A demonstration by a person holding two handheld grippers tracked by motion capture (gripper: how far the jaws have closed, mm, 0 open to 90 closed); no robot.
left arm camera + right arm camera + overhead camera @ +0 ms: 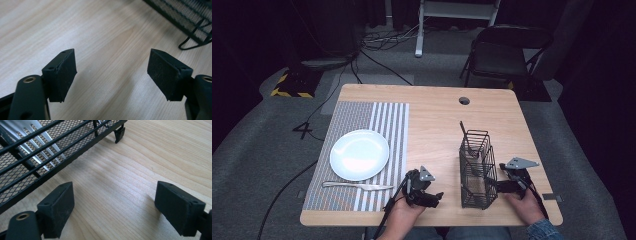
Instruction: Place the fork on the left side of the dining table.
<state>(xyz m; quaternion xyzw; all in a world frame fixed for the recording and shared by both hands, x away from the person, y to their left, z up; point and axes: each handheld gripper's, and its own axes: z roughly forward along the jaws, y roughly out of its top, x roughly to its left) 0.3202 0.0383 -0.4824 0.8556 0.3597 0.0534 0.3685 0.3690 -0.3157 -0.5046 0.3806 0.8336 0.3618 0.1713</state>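
A black wire caddy [475, 170] stands on the right part of the wooden table [432, 125], with a dark utensil handle sticking up from it. Through its mesh in the right gripper view I see silver fork tines [40, 145]. A white plate [359, 154] and a silver knife [357, 186] lie on a striped placemat [362, 117] at the left. My left gripper [437, 197] rests near the front edge, left of the caddy, open over bare wood [112, 72]. My right gripper [493, 186] sits just right of the caddy's base, open and empty [112, 207].
A cable hole [464, 100] is in the table's far side. Behind the table stand a folding chair [504, 52] and a white stand [457, 15], with cables across the floor. The caddy's foot [119, 133] stands close to my right gripper's jaws.
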